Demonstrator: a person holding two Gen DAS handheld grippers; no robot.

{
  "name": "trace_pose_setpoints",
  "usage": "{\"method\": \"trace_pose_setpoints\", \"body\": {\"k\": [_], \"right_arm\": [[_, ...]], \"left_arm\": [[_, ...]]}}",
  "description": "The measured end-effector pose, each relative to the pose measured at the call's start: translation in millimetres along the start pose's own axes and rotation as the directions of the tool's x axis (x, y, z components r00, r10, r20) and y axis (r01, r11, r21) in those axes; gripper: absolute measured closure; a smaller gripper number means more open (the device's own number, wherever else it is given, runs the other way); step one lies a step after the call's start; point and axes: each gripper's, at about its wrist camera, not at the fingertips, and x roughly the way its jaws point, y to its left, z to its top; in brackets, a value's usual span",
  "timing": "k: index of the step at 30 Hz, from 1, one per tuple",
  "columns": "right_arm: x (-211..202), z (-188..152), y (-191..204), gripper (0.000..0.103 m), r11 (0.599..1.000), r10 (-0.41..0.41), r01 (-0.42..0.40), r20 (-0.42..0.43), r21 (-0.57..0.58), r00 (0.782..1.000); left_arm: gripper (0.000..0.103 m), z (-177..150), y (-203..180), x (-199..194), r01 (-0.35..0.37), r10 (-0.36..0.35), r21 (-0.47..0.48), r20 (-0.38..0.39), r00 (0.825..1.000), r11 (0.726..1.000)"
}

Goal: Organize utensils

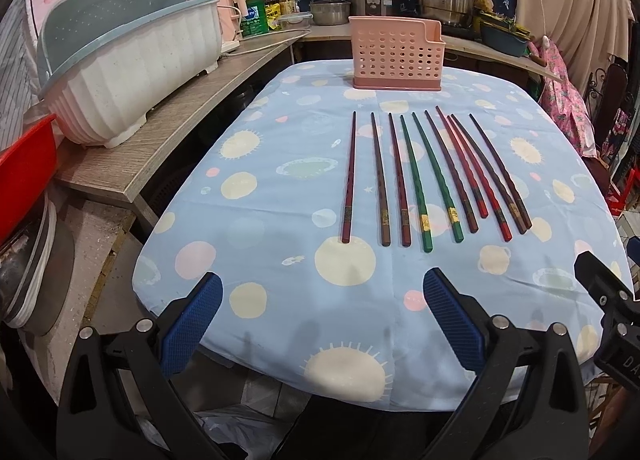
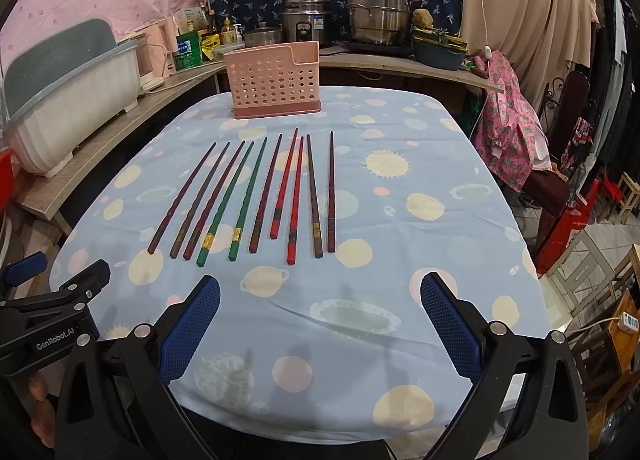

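Chopsticks [image 1: 436,175] lie in a row of ten on the desk [image 1: 280,300], side by side on its blue spotted cloth, thick ends toward us. Beyond their tips we see the pink perforated utensil holder [image 1: 396,55] standing upright. Our left claw [image 1: 322,324] hangs wide apart, holding nothing; our right claw [image 2: 320,326] hangs just as wide, both short of the row.

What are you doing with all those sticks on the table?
Those are chopsticks, ten of them laid side by side on the blue tablecloth. A person holds two grippers, the left gripper and the right gripper, both open and empty, near the table's front edge. Nothing is picked up yet. The pink holder behind the row looks like where they go.
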Motion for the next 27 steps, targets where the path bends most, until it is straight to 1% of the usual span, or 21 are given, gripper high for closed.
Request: {"method": "trace_pose_setpoints", "body": {"k": [27], "right_arm": [[-2.6, -0.3, 9.3, 0.007, 1.000, 0.013, -0.013, 0.005, -0.024, 1.000]], "left_arm": [[0.007, -2.3, 6.4, 0.8, -0.004, 0.004, -0.010, -0.002, 1.000, 1.000]]}}
